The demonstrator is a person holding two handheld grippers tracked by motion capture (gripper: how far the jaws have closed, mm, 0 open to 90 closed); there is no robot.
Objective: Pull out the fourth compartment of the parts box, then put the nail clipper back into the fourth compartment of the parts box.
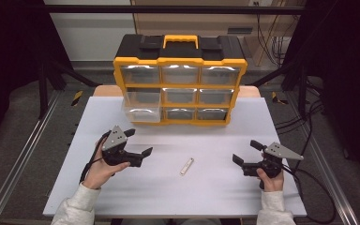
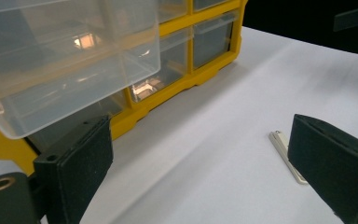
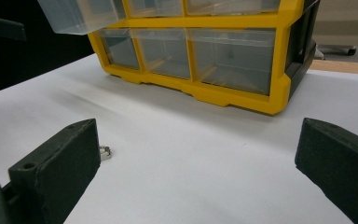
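We see a small flat metal strip [image 1: 187, 166] lying on the white counter [image 1: 215, 197], roughly midway between the two tongs and a little nearer our side than the organizer. In the left gripper view the strip [image 2: 285, 154] lies just beside the right-hand jaw, partly hidden by it; in the right gripper view only its end [image 3: 105, 151] peeks out past the left-hand jaw. Nothing touches it.

Our left tongs [image 1: 138, 142] sit left of the strip, jaws spread wide and pinching nothing, held in the left hand [image 1: 99, 171] low over the counter. Our right tongs [image 1: 246, 153] sit to the strip's right, well apart from it, jaws likewise spread and empty, gripped by the right hand [image 1: 271, 179].

Beyond the strip stands a yellow and black drawer organizer [image 1: 180, 79] with three rows of clear drawers and a yellow carry handle [image 1: 181, 40] on top. Its middle-left drawer [image 1: 142, 107] is pulled out toward us, and in the left gripper view that open drawer [image 2: 70, 60] hangs above the left tongs' near jaw, looking empty.
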